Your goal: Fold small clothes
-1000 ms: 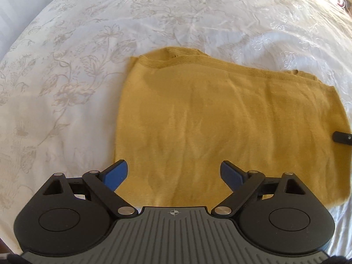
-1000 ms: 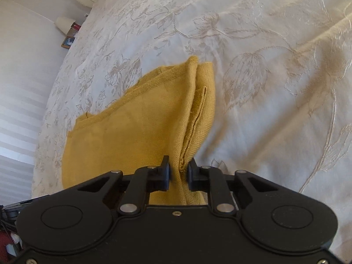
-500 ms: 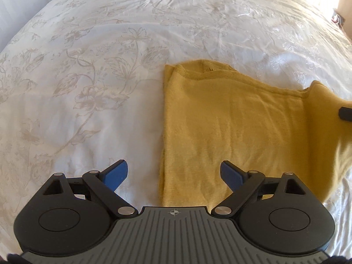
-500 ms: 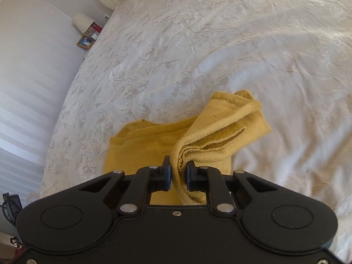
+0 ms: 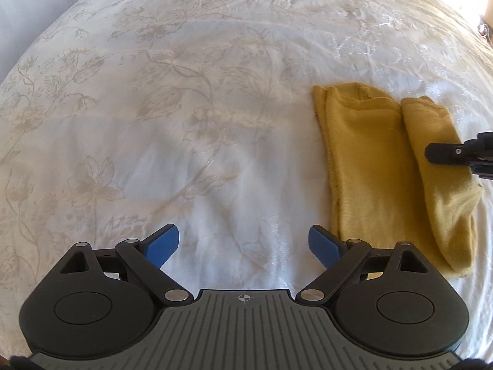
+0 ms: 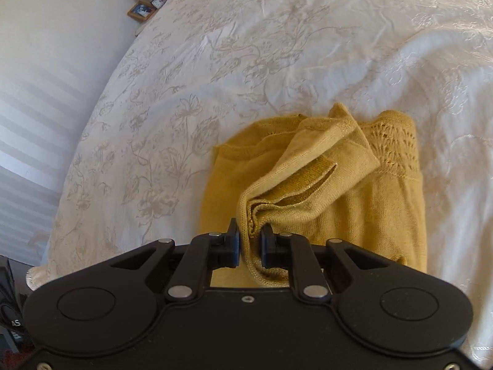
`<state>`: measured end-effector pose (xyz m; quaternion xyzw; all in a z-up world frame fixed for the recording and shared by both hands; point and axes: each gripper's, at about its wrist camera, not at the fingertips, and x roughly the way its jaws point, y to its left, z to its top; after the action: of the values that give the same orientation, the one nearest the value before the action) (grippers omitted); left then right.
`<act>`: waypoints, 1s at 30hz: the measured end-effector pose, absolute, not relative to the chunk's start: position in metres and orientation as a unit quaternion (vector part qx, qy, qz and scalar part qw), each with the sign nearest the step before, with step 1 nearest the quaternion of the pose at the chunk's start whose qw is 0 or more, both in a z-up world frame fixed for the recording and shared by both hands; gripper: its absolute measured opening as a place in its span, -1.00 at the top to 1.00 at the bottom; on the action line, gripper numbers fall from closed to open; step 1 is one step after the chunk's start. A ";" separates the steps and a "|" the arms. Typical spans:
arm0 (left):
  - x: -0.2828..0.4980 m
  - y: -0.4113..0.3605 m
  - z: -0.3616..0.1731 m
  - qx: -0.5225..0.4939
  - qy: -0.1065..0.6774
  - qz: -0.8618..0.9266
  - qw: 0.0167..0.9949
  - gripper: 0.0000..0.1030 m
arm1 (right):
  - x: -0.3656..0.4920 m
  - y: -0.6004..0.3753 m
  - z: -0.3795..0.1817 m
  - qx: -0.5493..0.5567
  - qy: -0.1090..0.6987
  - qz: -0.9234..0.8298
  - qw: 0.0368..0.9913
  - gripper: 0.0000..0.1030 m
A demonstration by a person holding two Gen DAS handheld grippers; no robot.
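Mustard knit garment [image 6: 363,203] on bed [image 6: 277,46], partly folded; one bunched edge clamped between right gripper [image 6: 249,243] jaws, carried over lower layer. Left gripper [image 5: 243,243] jaws apart, empty, garment just beside. Laying down, final fold left.

Left hand-held gripper [image 5: 243,243]: grey ribbed housing with a small crosshair mark at its top centre, two black rounded lobes with a recessed disc each, black linkage arms with triangular cut-outs, silver pivot pins, blue pads [image 5: 162,243] on the fingers. Right hand-held gripper [image 6: 249,243]: all-black smooth housing, same lobes and discs, same linkage arms and silver pins, a small screw at top centre and screws at the lower corners, black blocky fingertips [image 6: 231,245] with a thin blue edge. Its black finger with a small screw also shows at the left view's right edge.
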<state>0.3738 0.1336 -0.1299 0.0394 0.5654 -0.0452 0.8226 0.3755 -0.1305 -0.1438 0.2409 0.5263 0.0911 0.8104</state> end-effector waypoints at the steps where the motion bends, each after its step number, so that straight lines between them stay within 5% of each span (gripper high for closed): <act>1: 0.374 0.139 -0.131 0.037 0.567 -0.044 0.821 -0.79 | 0.377 -0.124 -0.146 0.232 0.532 0.088 0.810 0.59; 7: 0.380 0.152 -0.138 0.026 0.579 -0.048 0.814 -0.79 | 0.384 -0.097 -0.153 0.199 0.559 0.090 0.800 0.43; 17: 0.404 0.134 -0.138 0.034 0.569 -0.085 0.817 -0.79 | 0.354 -0.125 -0.108 0.246 0.474 0.113 0.838 0.37; 20: 0.409 0.126 -0.137 0.035 0.566 -0.097 0.818 -0.79 | 0.342 -0.132 -0.111 0.199 0.489 0.088 0.845 0.08; 24: 0.413 0.118 -0.138 0.026 0.572 -0.112 0.812 -0.79 | 0.320 -0.114 -0.116 0.119 0.506 0.104 0.848 0.03; 27: 0.414 0.115 -0.138 0.020 0.573 -0.117 0.811 -0.79 | 0.301 -0.089 -0.115 0.059 0.498 0.143 0.854 -0.38; 30: 0.414 0.113 -0.137 0.012 0.575 -0.124 0.809 -0.79 | 0.290 -0.062 -0.118 -0.005 0.493 0.180 0.851 -0.40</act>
<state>0.4142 0.1134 -0.1369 0.0124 0.5751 -0.1235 0.8086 0.2904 -0.0623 -0.1176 -0.0054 0.4926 0.1804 0.8514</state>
